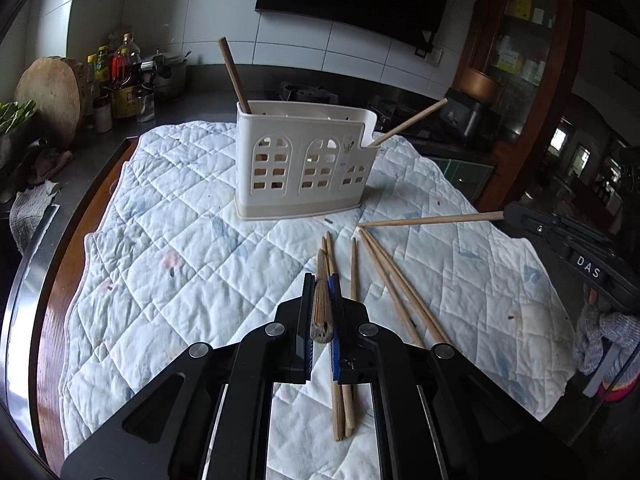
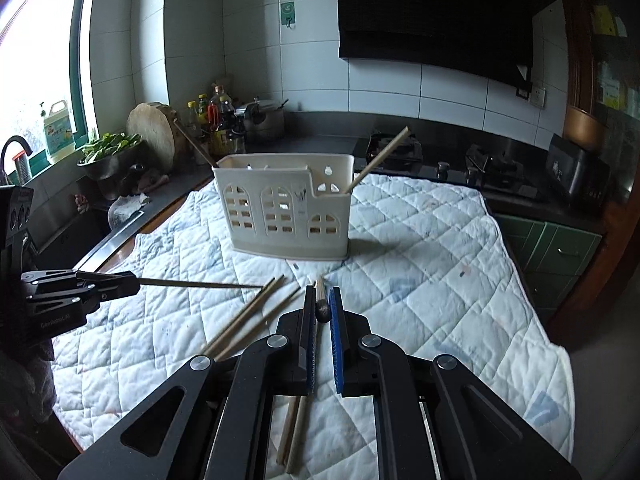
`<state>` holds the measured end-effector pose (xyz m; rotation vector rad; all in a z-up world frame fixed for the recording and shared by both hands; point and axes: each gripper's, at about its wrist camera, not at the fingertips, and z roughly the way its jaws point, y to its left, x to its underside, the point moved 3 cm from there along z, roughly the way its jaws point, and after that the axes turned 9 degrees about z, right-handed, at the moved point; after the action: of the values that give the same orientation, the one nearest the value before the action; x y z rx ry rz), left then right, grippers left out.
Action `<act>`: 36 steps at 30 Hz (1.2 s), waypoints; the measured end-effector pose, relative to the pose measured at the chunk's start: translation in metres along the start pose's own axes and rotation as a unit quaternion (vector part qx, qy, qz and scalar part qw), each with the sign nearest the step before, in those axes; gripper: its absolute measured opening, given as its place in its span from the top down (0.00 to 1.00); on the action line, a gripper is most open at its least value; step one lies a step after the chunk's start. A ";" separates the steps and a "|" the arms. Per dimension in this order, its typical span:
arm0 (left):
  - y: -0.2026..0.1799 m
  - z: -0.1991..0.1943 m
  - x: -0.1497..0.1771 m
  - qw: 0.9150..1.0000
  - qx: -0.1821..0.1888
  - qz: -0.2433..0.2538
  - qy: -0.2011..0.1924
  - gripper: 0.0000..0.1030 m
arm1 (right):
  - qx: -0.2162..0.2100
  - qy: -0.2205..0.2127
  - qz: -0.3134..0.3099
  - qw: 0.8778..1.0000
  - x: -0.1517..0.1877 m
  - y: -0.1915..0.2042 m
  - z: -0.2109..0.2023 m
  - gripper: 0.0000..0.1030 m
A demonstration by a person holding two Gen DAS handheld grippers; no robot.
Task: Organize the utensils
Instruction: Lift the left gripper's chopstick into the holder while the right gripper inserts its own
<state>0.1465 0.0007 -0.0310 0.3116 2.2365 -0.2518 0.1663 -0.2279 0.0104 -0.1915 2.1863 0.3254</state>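
I am holding a chopstick (image 1: 321,300) lengthwise in my left gripper (image 1: 322,280), its jaws closed on the stick's sides. My right gripper (image 2: 323,294) is pinching another chopstick (image 2: 320,300) the same way, narrow gap, stick between the pads. More loose chopsticks (image 1: 394,284) are lying on the near part of the quilted cloth (image 1: 180,240). The cream utensil holder (image 1: 304,160) is standing upright farther off, mid-cloth, with one chopstick (image 1: 234,74) leaning in its left compartment and one (image 1: 412,120) in its right.
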 end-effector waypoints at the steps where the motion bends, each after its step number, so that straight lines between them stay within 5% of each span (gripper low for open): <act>1: 0.001 -0.001 -0.005 1.000 0.001 0.001 -0.004 0.95 | -0.002 -0.003 -0.002 1.000 -0.009 0.001 0.000 0.93; 14: 0.021 -0.017 -0.092 0.999 0.005 0.011 -0.046 0.95 | -0.003 -0.041 -0.035 0.999 -0.116 0.012 -0.012 0.94; 26: 0.035 -0.058 -0.177 0.988 -0.042 0.011 -0.147 0.95 | -0.013 -0.065 -0.040 0.997 -0.166 0.024 -0.005 0.94; 36: 0.060 -0.002 -0.184 0.992 -0.063 -0.017 -0.109 0.95 | -0.009 -0.033 -0.049 0.998 -0.166 0.026 0.034 0.94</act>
<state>0.2763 0.0327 0.1088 0.1697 2.0318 -0.1525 0.2835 -0.1902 0.1289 -0.2931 2.1014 0.2915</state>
